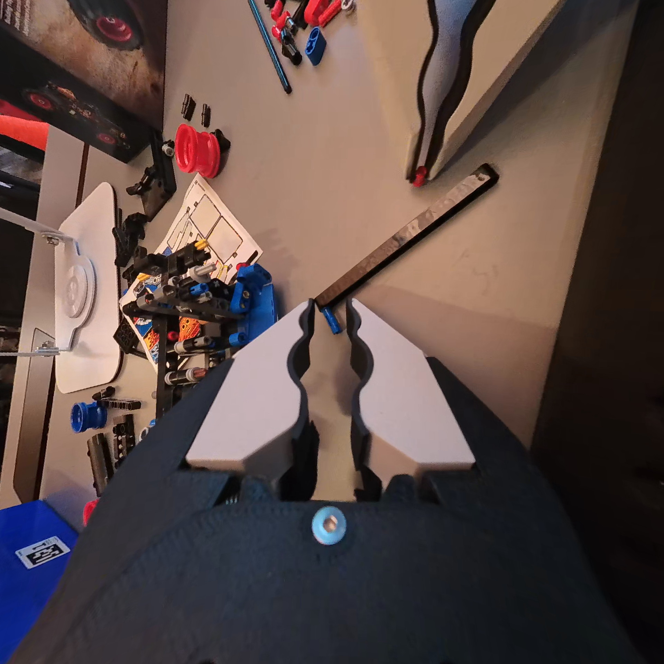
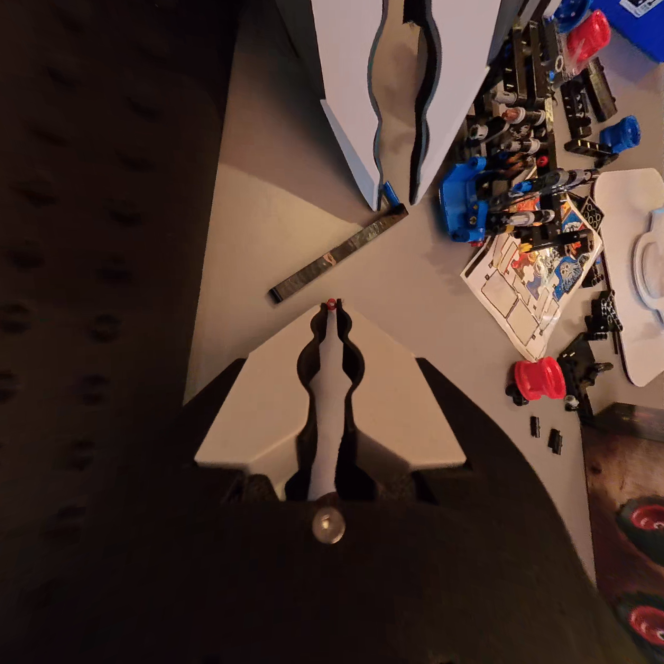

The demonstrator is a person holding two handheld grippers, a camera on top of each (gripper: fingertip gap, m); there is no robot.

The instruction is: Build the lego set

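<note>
A long black beam (image 1: pixel 406 233) lies flat on the grey table; it also shows in the right wrist view (image 2: pixel 337 251). My left gripper (image 1: pixel 332 302) is open at the beam's near end. A small blue pin (image 1: pixel 331 319) stands between its fingers at that end, close to one finger (image 2: pixel 370 172) in the right wrist view, where the pin (image 2: pixel 390 192) also shows. My right gripper (image 2: pixel 332 307) is shut on a small red piece (image 2: pixel 331 303) just short of the beam's other end. The right gripper (image 1: pixel 418 176) also shows in the left wrist view.
A partly built blue and black model (image 1: pixel 201 291) sits on a sticker sheet (image 1: pixel 215 222). A red wheel hub (image 1: pixel 197 151), a blue hub (image 1: pixel 86 416), loose black parts, the set's box (image 1: pixel 72 72) and a white board (image 1: pixel 90 287) lie beyond. The table's dark edge (image 1: pixel 611 323) runs beside the beam. The grippers' ends are close to 7 cm from one another.
</note>
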